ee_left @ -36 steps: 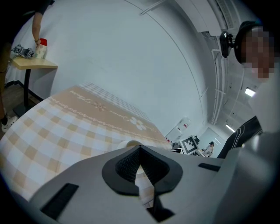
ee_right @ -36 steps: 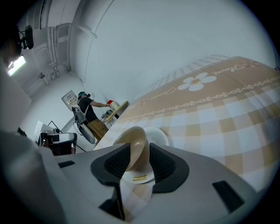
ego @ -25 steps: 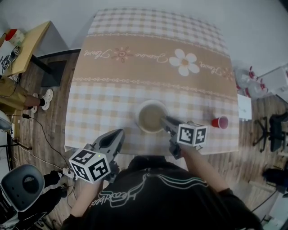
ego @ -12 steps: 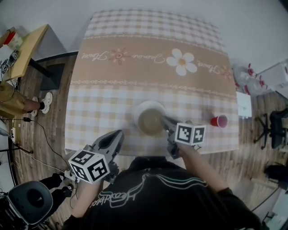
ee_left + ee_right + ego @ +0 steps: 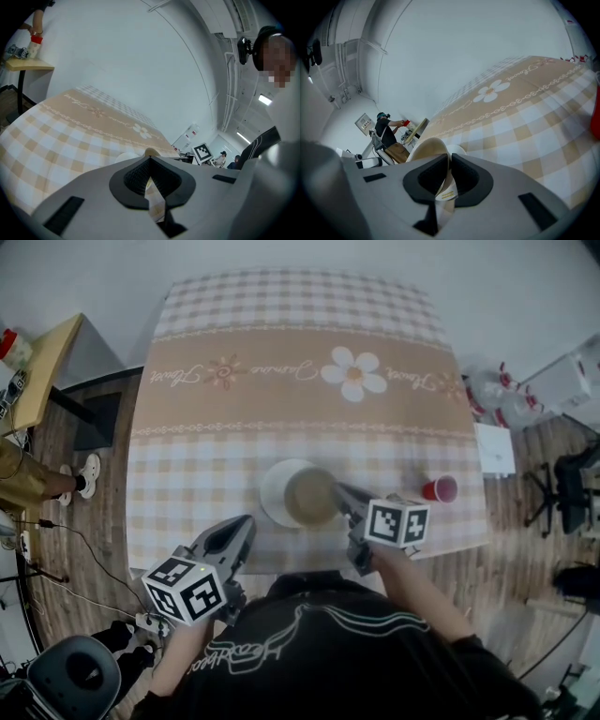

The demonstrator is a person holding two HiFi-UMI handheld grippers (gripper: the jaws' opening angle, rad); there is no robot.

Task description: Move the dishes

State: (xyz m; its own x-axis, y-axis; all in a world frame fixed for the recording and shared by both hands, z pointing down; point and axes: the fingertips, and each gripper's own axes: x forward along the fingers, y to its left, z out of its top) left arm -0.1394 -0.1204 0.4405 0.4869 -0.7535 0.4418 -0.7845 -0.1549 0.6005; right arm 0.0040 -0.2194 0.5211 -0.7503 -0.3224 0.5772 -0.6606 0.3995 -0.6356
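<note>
Now right gripper clenched on near rim of tan bowl; jaws have just been closing, rim wall pinched between pads. Bowl now sits offset to right of white dish that it covered a second ago, so lift-off looks begun. Left gripper pinched together, empty, hanging off near edge of tablecloth. Red cup well right of bowl. Cloth bare beyond: ample room far side and left; near edge close behind bowl.

- The bowl is overlapping the plate's right side, by the bench's near edge.
- The cup is standing by the right edge.
</note>
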